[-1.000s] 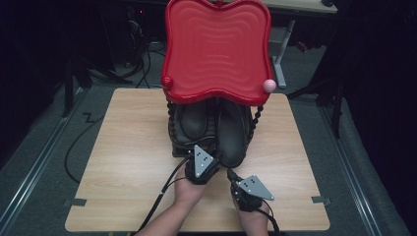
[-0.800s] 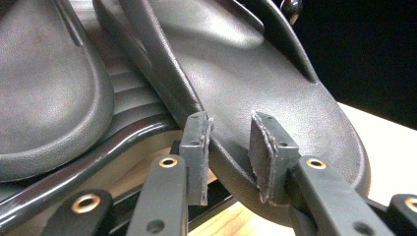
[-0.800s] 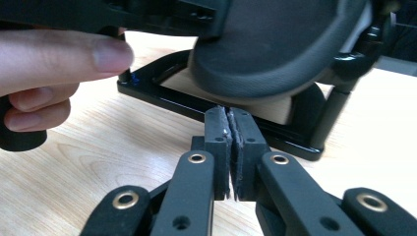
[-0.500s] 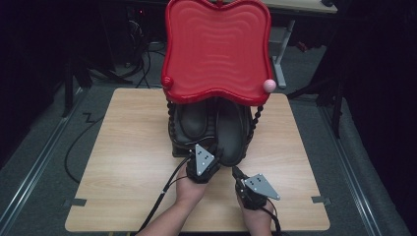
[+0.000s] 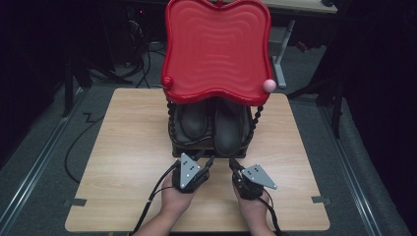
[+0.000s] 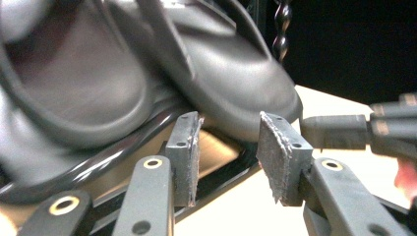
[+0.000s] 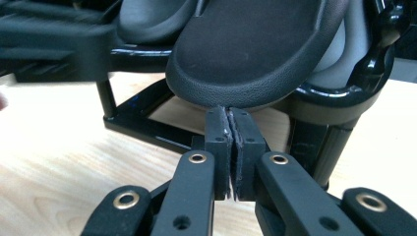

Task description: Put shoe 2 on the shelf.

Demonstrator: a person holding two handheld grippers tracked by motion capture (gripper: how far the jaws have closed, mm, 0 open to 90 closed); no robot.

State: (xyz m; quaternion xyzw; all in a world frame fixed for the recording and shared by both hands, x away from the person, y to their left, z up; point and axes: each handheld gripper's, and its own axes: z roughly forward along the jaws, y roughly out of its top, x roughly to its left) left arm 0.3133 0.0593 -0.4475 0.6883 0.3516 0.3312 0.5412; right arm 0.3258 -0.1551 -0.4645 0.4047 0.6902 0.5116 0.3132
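Reaching for the shoes (image 5: 216,125) on the rack (image 5: 173,132) at twelve o'clock: my left claw (image 6: 231,147) has just been opening, empty; my right claw (image 7: 230,130) is pinched closed, empty. Nothing lifted yet.

In the high view the red tray (image 5: 216,49) covers the back halves of both shoes (image 5: 231,125), and its top edge is cut off by the frame. My forearms run off the bottom edge. In my left gripper view the left shoe (image 6: 74,73) is blurred and cropped at upper left.
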